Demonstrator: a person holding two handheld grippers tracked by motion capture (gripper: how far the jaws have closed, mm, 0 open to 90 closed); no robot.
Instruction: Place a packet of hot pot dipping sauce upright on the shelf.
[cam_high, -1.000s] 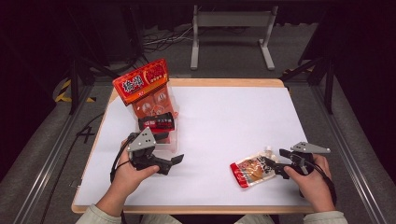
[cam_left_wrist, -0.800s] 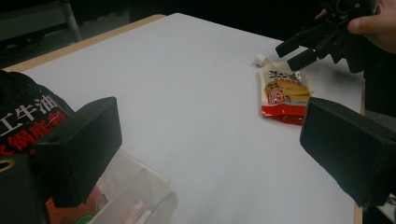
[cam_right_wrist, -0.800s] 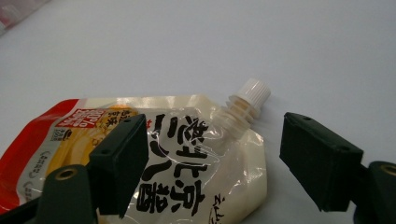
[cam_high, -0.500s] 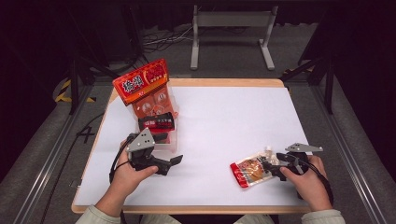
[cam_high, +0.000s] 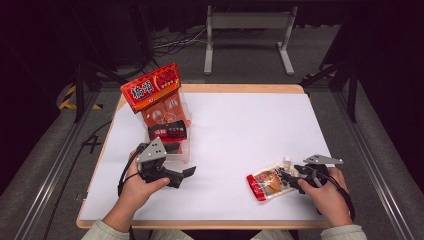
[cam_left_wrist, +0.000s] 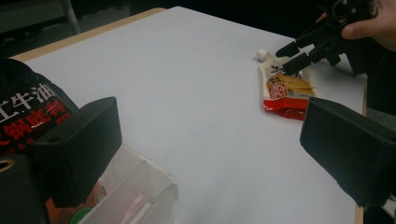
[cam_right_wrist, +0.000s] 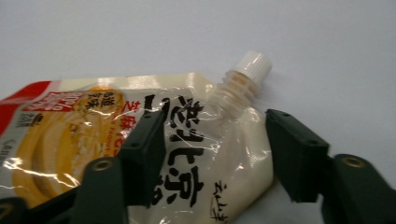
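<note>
A spouted sauce pouch (cam_high: 267, 182) with a red bottom edge and a white cap lies flat on the white table near the front right. My right gripper (cam_high: 284, 177) is at its cap end. In the right gripper view the pouch (cam_right_wrist: 70, 135) fills the left, and my right gripper (cam_right_wrist: 217, 158) is open, one jaw over the printed face and the other just past the pouch's edge below the cap (cam_right_wrist: 252, 65). My left gripper (cam_high: 186, 174) is held open at the front left, nothing between its jaws. From the left gripper view (cam_left_wrist: 212, 140) the pouch (cam_left_wrist: 285, 86) and right gripper (cam_left_wrist: 303, 46) appear far off.
A clear plastic bin (cam_high: 182, 150) stands at the left, holding an upright orange snack bag (cam_high: 150, 87) and a dark packet (cam_high: 167, 131). The bin's rim (cam_left_wrist: 140, 186) and dark packet (cam_left_wrist: 28, 116) sit close beside the left jaw. A metal stand (cam_high: 247, 22) is beyond the table.
My right gripper has slid left onto the pouch's cap end, jaws now straddling it. The left gripper and the bin have not moved.
</note>
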